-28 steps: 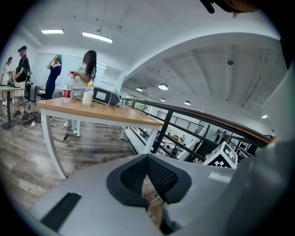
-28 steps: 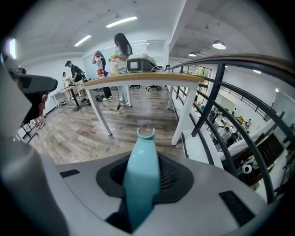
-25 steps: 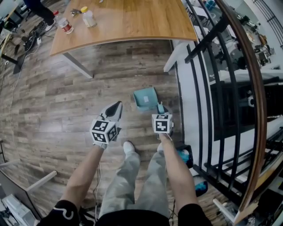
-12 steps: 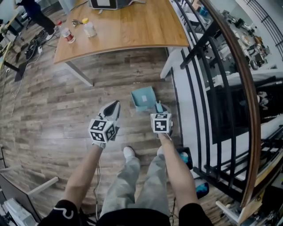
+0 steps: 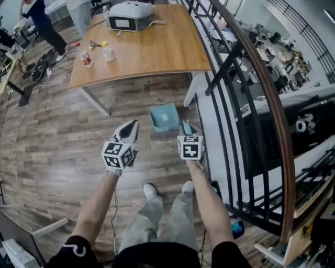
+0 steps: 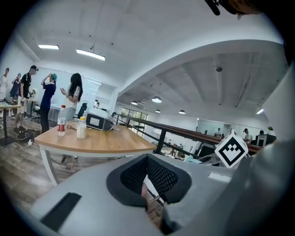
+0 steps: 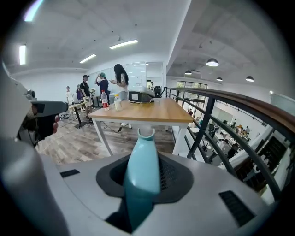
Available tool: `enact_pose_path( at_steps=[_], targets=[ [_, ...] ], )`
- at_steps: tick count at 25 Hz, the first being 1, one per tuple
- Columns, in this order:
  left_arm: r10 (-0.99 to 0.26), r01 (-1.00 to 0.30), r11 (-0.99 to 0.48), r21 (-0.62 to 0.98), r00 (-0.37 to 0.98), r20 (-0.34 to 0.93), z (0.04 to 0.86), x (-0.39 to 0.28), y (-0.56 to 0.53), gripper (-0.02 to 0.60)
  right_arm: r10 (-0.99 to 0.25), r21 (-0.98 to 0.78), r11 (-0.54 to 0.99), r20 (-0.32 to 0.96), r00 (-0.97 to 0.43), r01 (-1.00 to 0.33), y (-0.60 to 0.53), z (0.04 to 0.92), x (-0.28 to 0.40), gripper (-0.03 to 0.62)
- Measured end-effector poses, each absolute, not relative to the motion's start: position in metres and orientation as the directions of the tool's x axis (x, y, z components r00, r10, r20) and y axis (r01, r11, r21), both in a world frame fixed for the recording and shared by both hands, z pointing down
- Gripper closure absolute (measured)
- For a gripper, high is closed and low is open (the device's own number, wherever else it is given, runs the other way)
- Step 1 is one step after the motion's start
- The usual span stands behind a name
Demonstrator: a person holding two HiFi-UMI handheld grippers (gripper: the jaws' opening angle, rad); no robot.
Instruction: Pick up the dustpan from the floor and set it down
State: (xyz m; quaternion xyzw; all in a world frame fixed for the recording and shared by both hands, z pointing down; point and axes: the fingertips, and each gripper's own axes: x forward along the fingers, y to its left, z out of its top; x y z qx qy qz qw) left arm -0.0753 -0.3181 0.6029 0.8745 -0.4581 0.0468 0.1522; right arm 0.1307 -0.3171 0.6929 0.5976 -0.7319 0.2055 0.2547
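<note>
The teal dustpan (image 5: 163, 116) hangs above the wood floor, its pan toward the table and its handle (image 7: 142, 171) running back between the jaws of my right gripper (image 5: 187, 127). That gripper (image 7: 142, 186) is shut on the handle, which points up and ahead in the right gripper view. My left gripper (image 5: 130, 128) is held level beside it on the left, a little apart from the dustpan. Its jaws come together in a point with nothing between them. In the left gripper view only the grey jaw housing (image 6: 148, 177) shows.
A wooden table (image 5: 157, 49) stands ahead, carrying two bottles (image 5: 107, 51) and a white machine (image 5: 130, 14). A black railing with a wooden handrail (image 5: 251, 78) runs along the right. A person (image 5: 43, 21) stands far left; cables lie on the floor there.
Both grippers have risen, and the dustpan has gone up with the right one. The floor and table look farther below, with more of the table in view.
</note>
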Motion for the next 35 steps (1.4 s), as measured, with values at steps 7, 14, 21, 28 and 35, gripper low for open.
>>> enact_pose_path(
  at_steps=[7,14,21,28,35],
  targets=[
    [-0.809,-0.831,-0.512,0.219,0.552,0.202,0.545,-0.089,-0.310,0.584,-0.801,-0.015,0.184,0.577,-0.159,-0.983,-0.299,0.595,0.141,0.508],
    [-0.826,-0.840,-0.499,0.212,0.535,0.179,0.492,-0.091,-0.295,0.584,-0.816,0.025,0.221,0.552,-0.171,-0.975,-0.279,0.513,0.151,0.508],
    [-0.835,-0.846,-0.494,0.198,0.526,0.165,0.471,-0.089,-0.288,0.584,-0.828,0.010,0.242,0.523,-0.201,-0.970,-0.273,0.475,0.154,0.508],
    [-0.857,-0.866,-0.464,0.184,0.492,0.154,0.452,-0.086,-0.289,0.584,-0.834,-0.013,0.279,0.493,-0.249,-0.960,-0.279,0.452,0.160,0.508],
    [-0.873,-0.885,-0.437,0.162,0.461,0.160,0.440,-0.078,-0.295,0.584,-0.821,-0.017,0.333,0.487,-0.299,-0.943,-0.291,0.438,0.161,0.508]
  ],
)
